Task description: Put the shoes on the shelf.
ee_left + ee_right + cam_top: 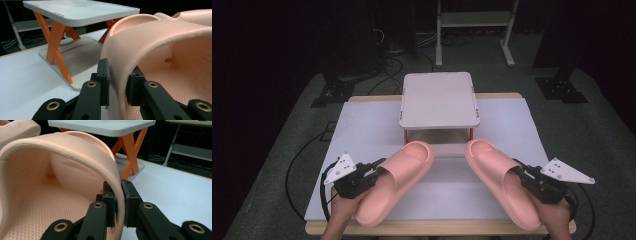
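Left pink slipper (394, 182) being clamped at its strap by left hand-held gripper (371, 172), right pink slipper (502, 182) being clamped by right hand-held gripper (526, 176), over white worktop (362, 130)

Two pink slippers (397, 182) (502, 182), one small two-tier rack (439, 100), two grippers (379, 167) (518, 172).

High view: above the tabletop's (512, 125) near edge, facing forward and down. Gripper views: close, low, facing the far edge; both share the small stand (82, 11).
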